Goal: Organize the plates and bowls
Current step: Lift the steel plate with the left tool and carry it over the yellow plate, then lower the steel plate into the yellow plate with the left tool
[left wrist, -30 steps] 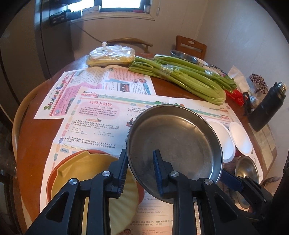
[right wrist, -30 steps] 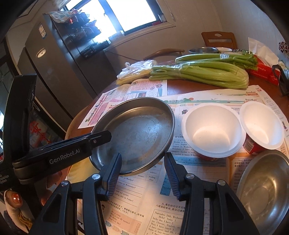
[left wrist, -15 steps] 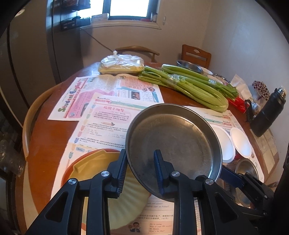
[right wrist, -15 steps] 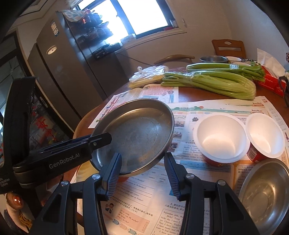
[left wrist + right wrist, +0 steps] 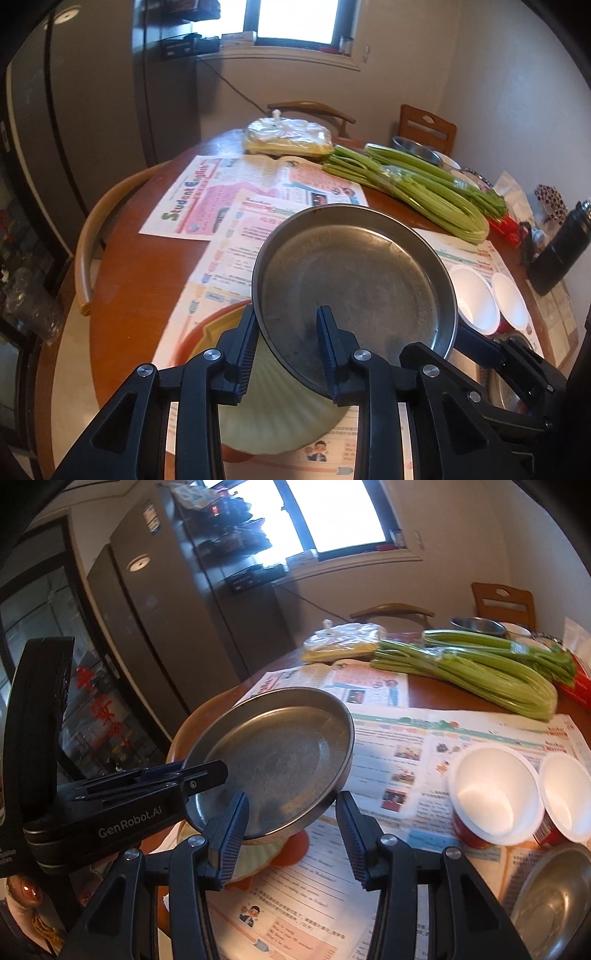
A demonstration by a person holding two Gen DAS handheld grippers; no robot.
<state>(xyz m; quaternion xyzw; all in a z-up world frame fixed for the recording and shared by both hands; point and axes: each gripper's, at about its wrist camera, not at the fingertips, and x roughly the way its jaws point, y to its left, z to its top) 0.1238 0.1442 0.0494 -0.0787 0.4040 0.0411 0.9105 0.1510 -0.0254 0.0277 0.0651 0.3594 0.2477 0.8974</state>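
The left gripper (image 5: 286, 349) grips the rim of the steel pan (image 5: 352, 291), now lifted higher and tilted above the yellow plate (image 5: 273, 421) near the table's (image 5: 147, 266) front left edge. The right gripper (image 5: 291, 830) hangs unclenched beside it, apparently touching nothing. Stacking looks imminent.

I've raised the pan (image 5: 354, 291) in my left gripper (image 5: 288, 354); it hangs higher above the newspaper (image 5: 236, 236) than a second ago and has shifted leftward, so it now covers part of the yellow plate (image 5: 273, 417). Both views have pulled up and back: more wall and window show. In the right view the white cups (image 5: 491, 794) sit farther from the pan.
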